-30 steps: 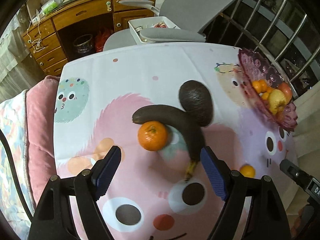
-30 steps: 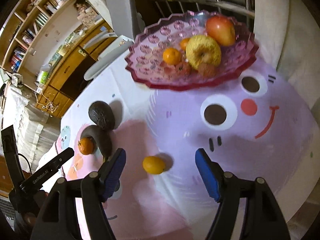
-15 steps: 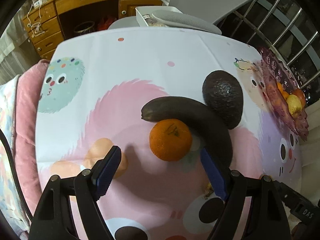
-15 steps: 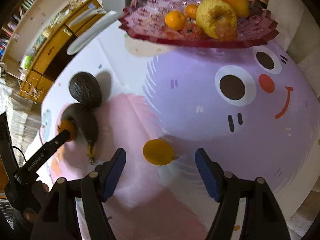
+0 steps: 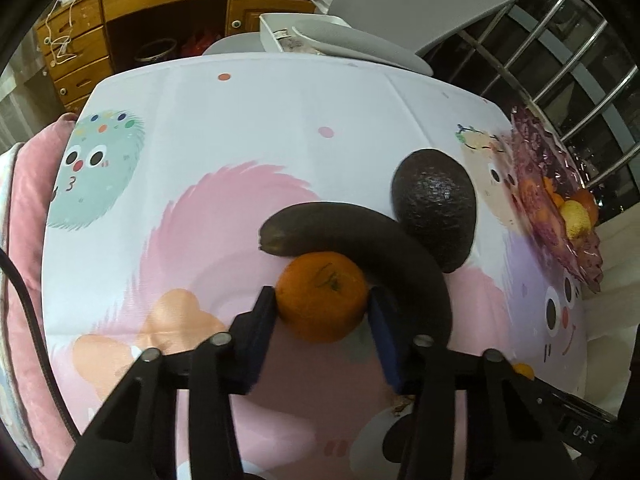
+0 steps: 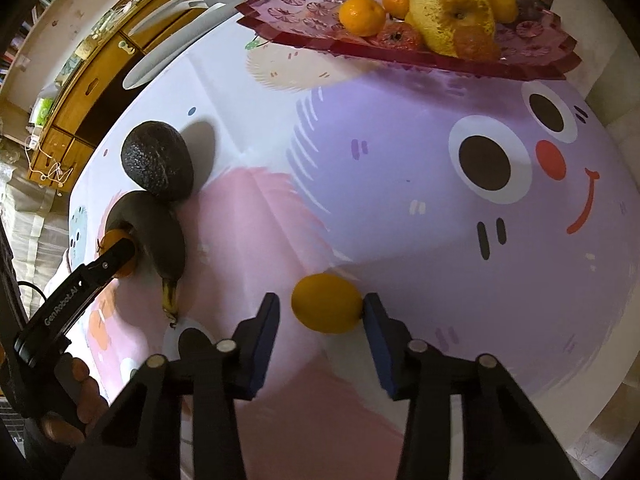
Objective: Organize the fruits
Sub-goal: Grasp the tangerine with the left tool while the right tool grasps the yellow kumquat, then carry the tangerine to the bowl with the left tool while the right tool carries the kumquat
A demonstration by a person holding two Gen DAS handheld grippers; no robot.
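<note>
An orange tangerine [image 5: 320, 292] lies on the cartoon tablecloth against a blackened banana [image 5: 360, 232], with a dark avocado [image 5: 434, 204] behind. My left gripper [image 5: 323, 305] is closing, and both blue pads touch the tangerine's sides. In the right wrist view a small yellow-orange fruit [image 6: 326, 302] lies between the closing jaws of my right gripper [image 6: 320, 307]. The right pad touches it and a small gap shows at the left pad. The pink glass plate [image 6: 296, 0] at the back holds a yellow apple [image 6: 452, 12] and several other fruits.
A grey chair [image 5: 400, 0] and a wooden desk [image 5: 140, 0] stand beyond the table's far edge. A pink cushion [image 5: 24, 200] borders the left side and a metal railing [image 5: 560, 40] the right. The purple patch of cloth [image 6: 400, 160] lies before the plate.
Both grippers have come down onto the table and narrowed their jaws, the left around the tangerine, the right around the small yellow-orange fruit. The fruits have not moved.
</note>
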